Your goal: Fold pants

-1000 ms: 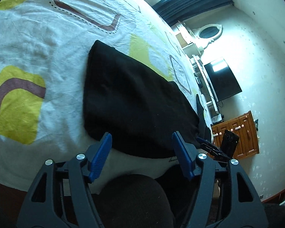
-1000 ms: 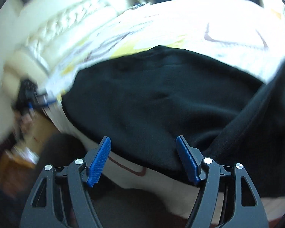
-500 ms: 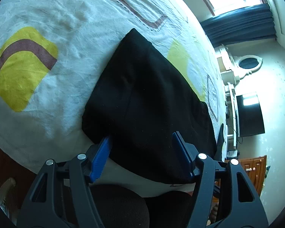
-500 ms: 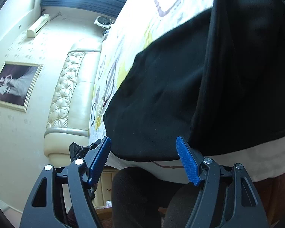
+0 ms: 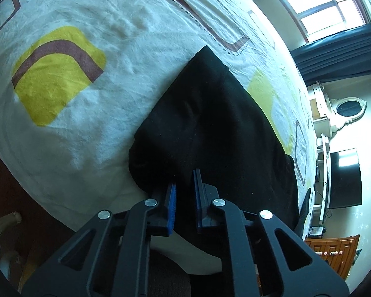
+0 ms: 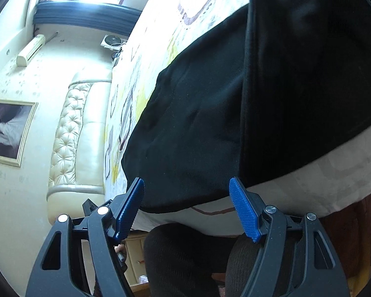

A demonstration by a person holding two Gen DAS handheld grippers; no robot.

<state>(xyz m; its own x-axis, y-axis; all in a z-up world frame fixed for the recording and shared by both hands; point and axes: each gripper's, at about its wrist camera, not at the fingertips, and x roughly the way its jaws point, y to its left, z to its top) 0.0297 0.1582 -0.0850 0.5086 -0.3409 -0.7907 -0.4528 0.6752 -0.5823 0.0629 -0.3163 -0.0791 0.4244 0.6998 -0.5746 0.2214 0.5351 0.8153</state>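
Note:
Black pants (image 5: 210, 123) lie folded on the bed sheet (image 5: 86, 111), white with yellow and brown shapes, near the bed's front edge. My left gripper (image 5: 185, 180) is shut on the near edge of the pants, close to their left corner, with black cloth pinched between the blue pads. In the right wrist view the pants (image 6: 197, 123) fill the middle, with a raised fold running down the right side. My right gripper (image 6: 186, 188) is open, and the near hem lies just between its blue fingertips without either pad pressing on it.
The person's dark-clad knees (image 6: 185, 255) sit under both grippers at the bed's edge (image 6: 309, 185). A padded headboard (image 6: 69, 136) and framed picture (image 6: 7, 131) stand at the left. A window (image 5: 321, 2), dark curtain (image 5: 341, 49), television (image 5: 343, 178) and wooden cabinet (image 5: 331, 250) are beyond the bed.
The left jaws have closed from wide open onto the pants' near edge. Both wrists have rolled, and the right gripper has come in a little closer to the hem.

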